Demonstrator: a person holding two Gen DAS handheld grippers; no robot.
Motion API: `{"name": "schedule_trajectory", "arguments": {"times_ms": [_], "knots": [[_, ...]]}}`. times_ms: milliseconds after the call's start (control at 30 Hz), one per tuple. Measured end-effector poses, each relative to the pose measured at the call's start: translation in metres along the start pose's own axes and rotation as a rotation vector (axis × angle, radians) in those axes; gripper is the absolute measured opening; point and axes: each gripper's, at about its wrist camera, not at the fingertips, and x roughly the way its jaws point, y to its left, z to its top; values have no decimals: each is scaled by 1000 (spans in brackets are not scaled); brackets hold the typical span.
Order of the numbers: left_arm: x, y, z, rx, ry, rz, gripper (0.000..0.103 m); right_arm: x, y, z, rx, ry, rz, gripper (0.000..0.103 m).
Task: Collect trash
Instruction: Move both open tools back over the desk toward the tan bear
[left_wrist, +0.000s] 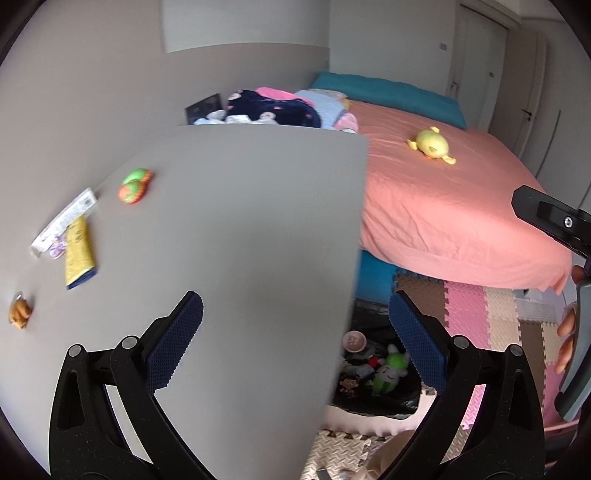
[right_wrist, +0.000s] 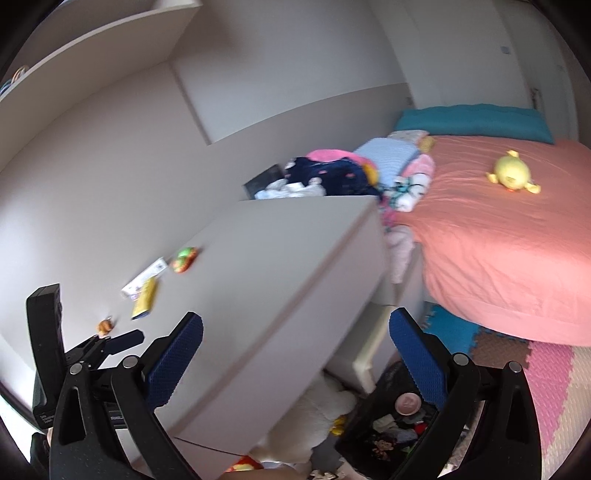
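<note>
On the grey desk (left_wrist: 240, 221) lie a white wrapper (left_wrist: 64, 221), a yellow packet (left_wrist: 78, 253), a green and orange toy (left_wrist: 135, 185) and a small brown item (left_wrist: 19, 314), all at its left side. My left gripper (left_wrist: 295, 343) is open and empty above the desk's near right edge. My right gripper (right_wrist: 295, 354) is open and empty, off the desk's right front. The same wrapper (right_wrist: 144, 278), packet (right_wrist: 144, 302), toy (right_wrist: 184, 259) and brown item (right_wrist: 105, 326) show in the right wrist view. The left gripper's fingertip (right_wrist: 123, 340) shows there too.
A black bin (left_wrist: 376, 373) with toys and scraps stands on the floor right of the desk, also seen in the right wrist view (right_wrist: 388, 424). A bed with a pink sheet (left_wrist: 443, 206) and yellow plush (left_wrist: 432, 144) is to the right. Clothes (left_wrist: 273, 109) pile behind the desk. Foam mats (left_wrist: 491, 325) cover the floor.
</note>
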Motion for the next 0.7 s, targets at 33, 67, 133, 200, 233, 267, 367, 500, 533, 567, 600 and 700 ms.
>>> {"name": "schedule_trajectory", "arguments": {"times_ms": [33,67,133,200,233,267,367,500,533,567,600,700], "knots": [[-3,9,-1,-12,-4,10,97,5,10,1,-12,8,14,101],[-6,17,-2,-22,-6,16,97,9,20,2,-24,14,26,101],[-11,35,-4,-48,-10,36,97,19,40,3,-52,29,50,101],[-15,52,-6,-72,-12,54,97,30,61,4,-77,47,77,101],[-18,63,-8,-88,-14,67,97,33,69,4,-85,53,85,101],[-20,72,-10,-103,-15,78,97,39,79,5,-95,61,97,101],[-27,105,-17,-151,-15,111,97,54,106,5,-126,82,125,101],[-37,145,-27,-205,-11,164,97,75,137,3,-159,114,161,101],[-39,156,-30,-223,-10,179,97,82,148,2,-166,122,172,101],[-42,167,-33,-239,-10,191,97,87,154,2,-169,128,181,101],[-44,176,-36,-254,-11,201,97,94,162,1,-172,140,191,101],[-49,206,-44,-305,-11,229,97,108,181,0,-186,168,216,101]]}}
